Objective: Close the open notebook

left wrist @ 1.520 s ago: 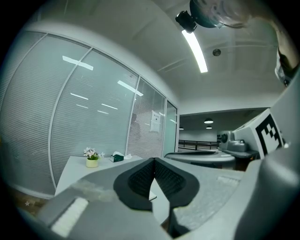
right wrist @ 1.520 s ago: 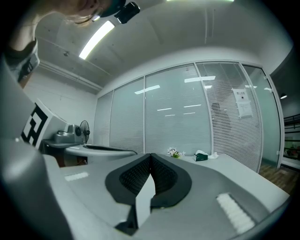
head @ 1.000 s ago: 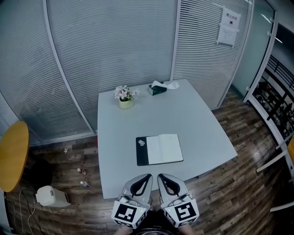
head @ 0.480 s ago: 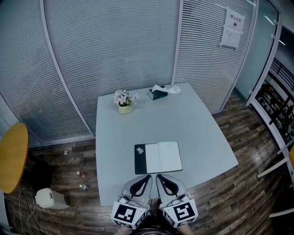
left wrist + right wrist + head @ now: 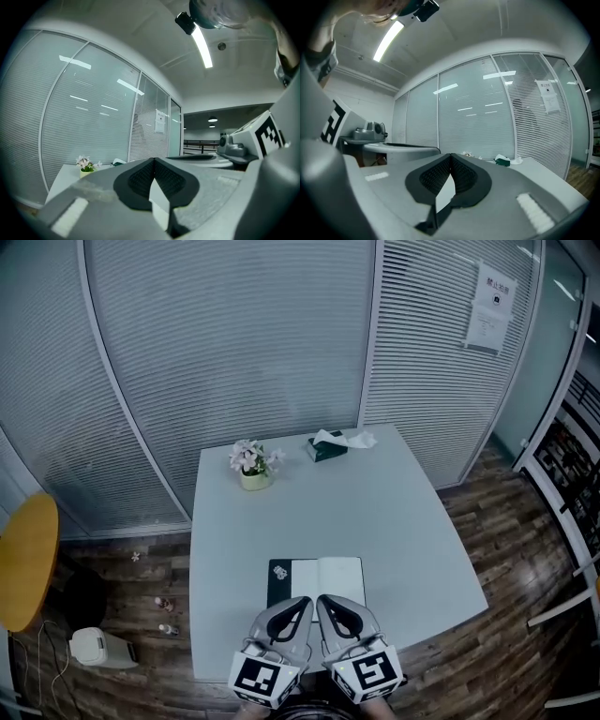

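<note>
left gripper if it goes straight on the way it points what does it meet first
Probably nothing on the white table. The shut left gripper points level, above the open black-covered notebook, so the way looks free up to the glass wall with white blinds; height is hard to judge.

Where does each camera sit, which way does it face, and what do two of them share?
Head view: on the person's head, looking steeply down at table and open notebook; left gripper and right gripper at bottom.
Left gripper view: on that gripper, level along its shut jaws toward the glass wall; right gripper beside.
Right gripper view: likewise, shut jaws ahead; left gripper beside.
Shared: head and right gripper views both show the tissue box.
</note>
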